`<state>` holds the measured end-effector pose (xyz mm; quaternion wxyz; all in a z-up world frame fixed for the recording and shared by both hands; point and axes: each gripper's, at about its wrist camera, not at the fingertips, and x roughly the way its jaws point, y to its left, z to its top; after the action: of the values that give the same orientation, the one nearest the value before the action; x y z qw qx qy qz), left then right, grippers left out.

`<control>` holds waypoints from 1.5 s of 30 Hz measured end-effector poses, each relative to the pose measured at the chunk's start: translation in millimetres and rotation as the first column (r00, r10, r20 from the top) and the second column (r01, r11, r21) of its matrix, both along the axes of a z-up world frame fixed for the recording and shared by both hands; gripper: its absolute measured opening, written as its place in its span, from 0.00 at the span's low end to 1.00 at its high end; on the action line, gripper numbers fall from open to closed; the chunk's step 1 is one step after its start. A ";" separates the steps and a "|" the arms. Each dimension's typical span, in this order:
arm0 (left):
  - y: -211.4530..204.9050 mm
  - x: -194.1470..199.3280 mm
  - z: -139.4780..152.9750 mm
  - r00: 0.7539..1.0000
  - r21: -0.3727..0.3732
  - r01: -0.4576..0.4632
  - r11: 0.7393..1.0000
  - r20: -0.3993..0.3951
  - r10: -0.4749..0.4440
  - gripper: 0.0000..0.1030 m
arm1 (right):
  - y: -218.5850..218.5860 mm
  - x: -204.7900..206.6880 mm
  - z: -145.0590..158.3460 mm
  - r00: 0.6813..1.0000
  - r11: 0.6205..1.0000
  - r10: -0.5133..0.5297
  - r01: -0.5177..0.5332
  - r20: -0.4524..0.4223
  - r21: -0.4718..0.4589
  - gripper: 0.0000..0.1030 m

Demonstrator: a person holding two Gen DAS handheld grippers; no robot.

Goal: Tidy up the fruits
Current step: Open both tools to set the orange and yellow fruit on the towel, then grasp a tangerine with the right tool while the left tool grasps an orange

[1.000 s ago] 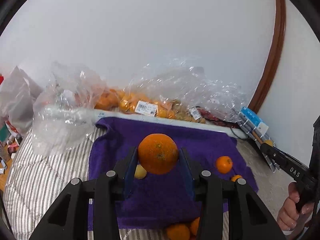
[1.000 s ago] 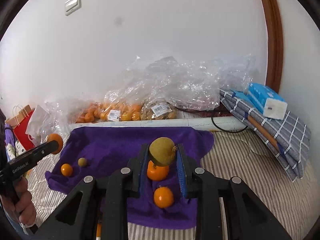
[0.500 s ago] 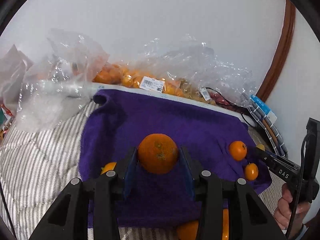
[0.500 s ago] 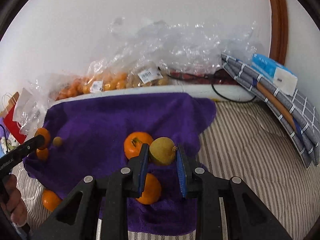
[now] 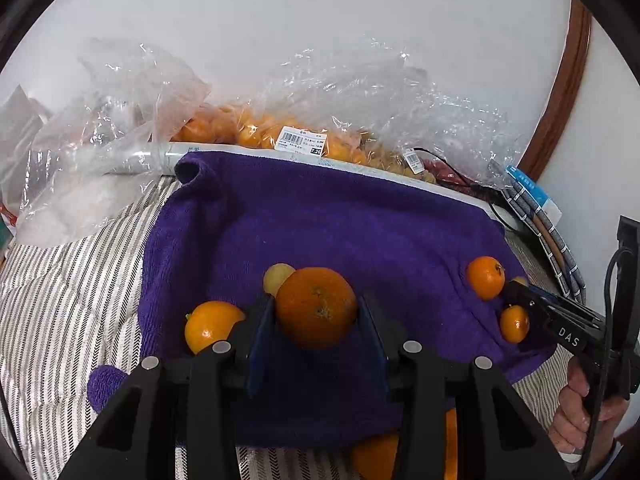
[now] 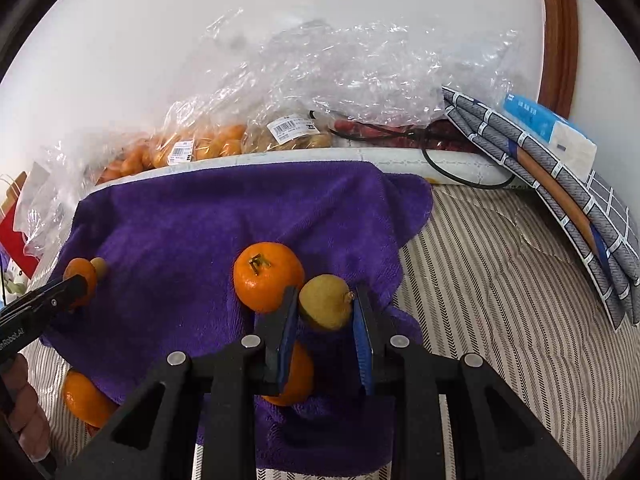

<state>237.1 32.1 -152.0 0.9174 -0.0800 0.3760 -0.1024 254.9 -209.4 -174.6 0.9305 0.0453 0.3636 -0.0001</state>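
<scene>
My left gripper (image 5: pixel 316 314) is shut on a large orange (image 5: pixel 316 307) just above the purple towel (image 5: pixel 320 220). A small yellow fruit (image 5: pixel 277 277) and an orange (image 5: pixel 210 325) lie on the towel beside it. My right gripper (image 6: pixel 325 312) is shut on a yellow-green fruit (image 6: pixel 326 301) low over the towel's right edge (image 6: pixel 224 208). An orange with a stem (image 6: pixel 267 276) lies to its left and another orange (image 6: pixel 298 374) below the fingers. Two oranges (image 5: pixel 485 277) lie near the right gripper in the left wrist view.
Plastic bags of oranges (image 5: pixel 256 132) and crumpled clear plastic (image 6: pixel 360 68) line the wall behind the towel. Folded checked cloth and a blue tissue pack (image 6: pixel 548 132) lie at the right. Striped bedding (image 6: pixel 500 280) surrounds the towel. An orange (image 6: pixel 82 398) lies off the towel's left edge.
Both grippers have come down toward the towel with their fruit still held. The fruits on the towel now appear closer and larger.
</scene>
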 end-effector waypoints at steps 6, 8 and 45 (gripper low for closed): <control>0.8 1.9 -0.8 1.000 -0.007 0.001 1.000 -0.012 -0.001 0.39 | -0.5 -3.5 2.9 1.000 1.000 0.012 -0.013 0.004 0.008 0.44; -0.6 2.2 -1.1 1.000 0.002 0.005 1.000 -0.012 -0.005 0.39 | 2.3 -6.4 5.0 1.000 1.000 0.009 -0.009 0.011 -0.003 0.44; 65.2 -95.9 15.0 0.997 -0.087 0.067 0.994 0.048 -0.063 0.50 | 102.0 -102.4 -18.5 0.938 0.937 0.341 -0.334 -0.059 0.097 0.32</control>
<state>141.1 97.2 -137.0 0.9174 -0.1058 0.3529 -0.1506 152.5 -107.4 -193.2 0.8996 0.0221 0.4003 0.1735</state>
